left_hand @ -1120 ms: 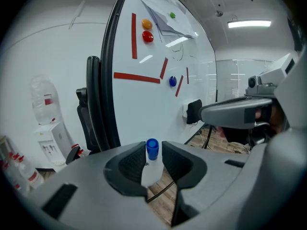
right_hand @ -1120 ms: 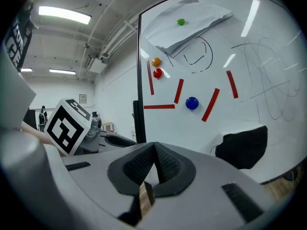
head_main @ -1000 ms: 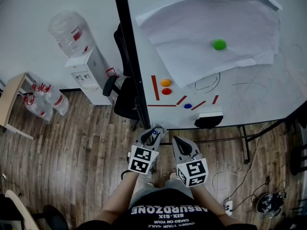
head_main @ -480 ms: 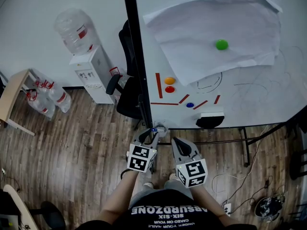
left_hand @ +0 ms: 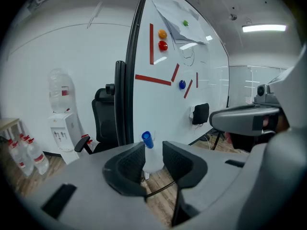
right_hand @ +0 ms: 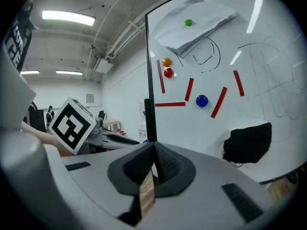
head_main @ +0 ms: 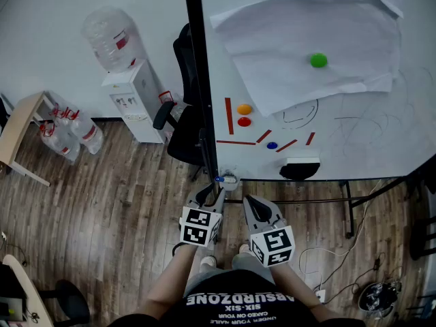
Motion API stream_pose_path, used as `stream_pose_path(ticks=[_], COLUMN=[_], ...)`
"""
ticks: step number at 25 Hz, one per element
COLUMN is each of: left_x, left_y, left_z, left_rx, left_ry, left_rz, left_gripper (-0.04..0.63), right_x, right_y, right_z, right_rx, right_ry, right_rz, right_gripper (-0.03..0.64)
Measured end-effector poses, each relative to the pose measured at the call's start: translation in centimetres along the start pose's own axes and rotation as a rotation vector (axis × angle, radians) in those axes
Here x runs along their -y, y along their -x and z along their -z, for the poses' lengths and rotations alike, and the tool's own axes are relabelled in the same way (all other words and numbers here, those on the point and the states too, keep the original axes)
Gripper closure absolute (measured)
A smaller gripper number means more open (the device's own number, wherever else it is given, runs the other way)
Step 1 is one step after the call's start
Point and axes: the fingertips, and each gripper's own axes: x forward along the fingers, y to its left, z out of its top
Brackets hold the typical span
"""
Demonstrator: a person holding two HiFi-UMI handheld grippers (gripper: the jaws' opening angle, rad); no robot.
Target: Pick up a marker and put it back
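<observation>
A white marker with a blue cap (left_hand: 147,139) sticks out forward from between the pads of my left gripper (left_hand: 153,153), which is shut on its body. In the head view the cap (head_main: 219,180) shows just past the left gripper (head_main: 212,195), near the foot of the whiteboard (head_main: 361,138). My right gripper (head_main: 253,207) hangs beside it. In the right gripper view the right gripper (right_hand: 154,151) has its pads meeting and nothing held between them.
The board carries a crumpled paper sheet (head_main: 300,33) under a green magnet (head_main: 318,60), orange (head_main: 244,108), red (head_main: 243,121) and blue (head_main: 272,145) magnets, red strips and a black eraser (head_main: 300,171). A black chair (head_main: 182,125) and a water dispenser (head_main: 131,99) stand to the left.
The left gripper has shifted slightly with the marker still in it. The right gripper has stayed put. The head view has drifted, so the board sits a little further right.
</observation>
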Motion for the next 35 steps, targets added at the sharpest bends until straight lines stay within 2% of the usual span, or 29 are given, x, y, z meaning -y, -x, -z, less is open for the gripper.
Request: stream_pose_path(ticks=[8,15,22,35], left_x=[0.7,1.1,2.0,2.5], left_y=[1.1,2.5,3.3,4.1], left_z=[0.0,-1.0,-1.9,-2.1], left_rx=[0.019,0.077,0.124,0.132], left_ry=[0.023,0.036,0.054,0.054], left_rz=[-0.013,-0.022,0.009,0.020], left_gripper=[0.506,0.581,0.588,0.588], right_x=[-0.9,-1.5,-2.0,-2.7], right_y=[0.0,0.1,0.0,0.1], right_z=[0.1,0.0,-0.4,-0.1], right_rx=[-0.002,-0.002,0.007,-0.005], right_ry=[0.000,-0.002,-0.006,-0.023], right_rz=[-0.030,-0.048,-0.057,-0.059], right_gripper=[0.618,0.618,0.618,0.618])
